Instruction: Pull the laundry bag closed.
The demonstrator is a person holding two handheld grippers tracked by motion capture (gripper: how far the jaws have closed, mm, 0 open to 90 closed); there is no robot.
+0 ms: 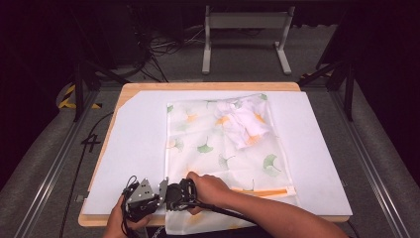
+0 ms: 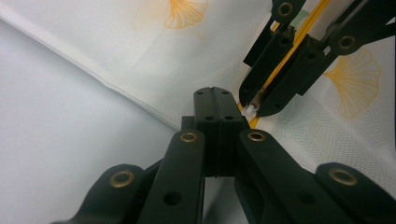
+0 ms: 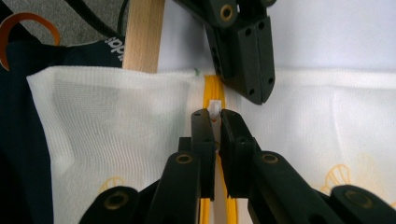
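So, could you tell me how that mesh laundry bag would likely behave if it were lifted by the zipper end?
The mesh laundry bag would probably flop and drape, as its thin fabric already hangs limp over the table edge. The bundled garment inside would likely slide downward. It looks light.

Bag near edge: the mesh bag (image 1: 218, 148) hangs over the front of the surface (image 1: 148, 148); its lower hem is cut off by the bottom edge of the high view.
Zipper end: in the high view the right hand (image 1: 210, 188) and right tool (image 1: 177, 192) cover the left end of the yellow zipper (image 1: 262, 191).
Zipper pull: the small white pull (image 3: 215, 108) sits between the right tool's tips; its lower part is hidden.
Bag contents: the white garment (image 1: 242, 124) inside is blurred by the mesh; its kind cannot be told.
Left tool: whether the left tool (image 2: 215, 100) pinches fabric cannot be told.
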